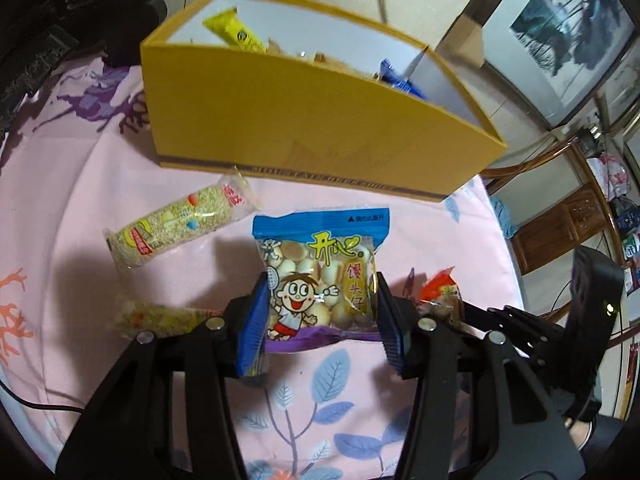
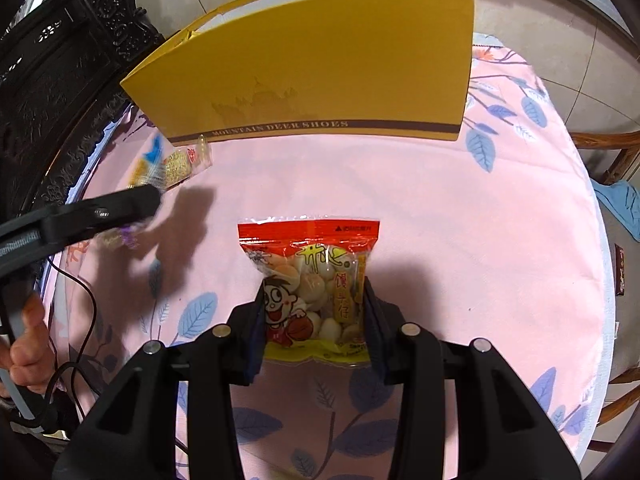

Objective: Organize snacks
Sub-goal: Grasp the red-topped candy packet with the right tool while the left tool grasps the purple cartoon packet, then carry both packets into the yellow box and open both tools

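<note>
Snack packets fill both jaws: left gripper [image 1: 320, 312] clamps the blue-topped bag [image 1: 320, 264], right gripper [image 2: 314, 320] the red-topped bag [image 2: 312, 280].

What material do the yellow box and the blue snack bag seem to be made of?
Yellow box: probably cardboard with a matte finish, judging by its thin, stiff walls and white inside. Blue snack bag: likely thin glossy plastic film; a clear window shows round biscuits, and the surface crinkles and reflects light.

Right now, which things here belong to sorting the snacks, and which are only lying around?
Belong to the job:
- blue snack bag, in the left tool
- red snack bag, in the right tool
- yellow box
- rice bar on the cloth

Just lying about:
- black cable
- framed picture
- wooden chair
</note>
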Demonstrator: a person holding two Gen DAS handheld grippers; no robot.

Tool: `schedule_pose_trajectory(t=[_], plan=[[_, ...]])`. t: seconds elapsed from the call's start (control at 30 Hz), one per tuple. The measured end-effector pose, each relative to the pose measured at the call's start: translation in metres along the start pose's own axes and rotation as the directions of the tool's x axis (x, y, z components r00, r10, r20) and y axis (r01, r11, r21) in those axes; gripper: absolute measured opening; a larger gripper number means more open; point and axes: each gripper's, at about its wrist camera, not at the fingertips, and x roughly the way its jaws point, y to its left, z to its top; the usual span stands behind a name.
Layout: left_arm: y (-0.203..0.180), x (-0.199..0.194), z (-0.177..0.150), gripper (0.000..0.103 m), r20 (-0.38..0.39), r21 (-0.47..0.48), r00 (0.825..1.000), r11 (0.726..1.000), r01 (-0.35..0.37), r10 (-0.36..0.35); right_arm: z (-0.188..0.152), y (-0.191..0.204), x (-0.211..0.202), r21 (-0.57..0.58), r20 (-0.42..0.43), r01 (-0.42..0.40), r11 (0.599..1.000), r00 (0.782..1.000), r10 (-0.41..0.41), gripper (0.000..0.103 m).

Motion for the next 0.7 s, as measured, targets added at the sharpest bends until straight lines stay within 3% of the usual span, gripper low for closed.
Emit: schedule_pose_trajectory(t=[0.4,0.57,0.63,0.7], plan=[[-0.002,-0.059,0.007,0.051,0.147,0.034,0.986,0.997,0.072,-0.076,0.014,0.009,-0.026,-0.021,0.078,-0.012,1.000,0.997,0.014,0.042],[-0.002,-0.078,0.008,0.051,0.174,0.035,0.979,0.994,0.102,-0.106,0.018,0.016,-0.033,-0.033,0.095,-0.013,0.999,0.995,0.016,0.042],[-0.004,-0.077,0.004,0.051,0.159,0.054,0.985,0.997,0.061,-0.069,0.018,0.017,-0.035,-0.035,0.095,-0.013,0.999,0.995,0.016,0.042],[-0.003,-0.080,0.001,0.051,0.160,0.053,0.984,0.996,0.069,-0.077,0.019,0.019,-0.036,-0.039,0.096,-0.011,0.999,0.995,0.015,0.042]])
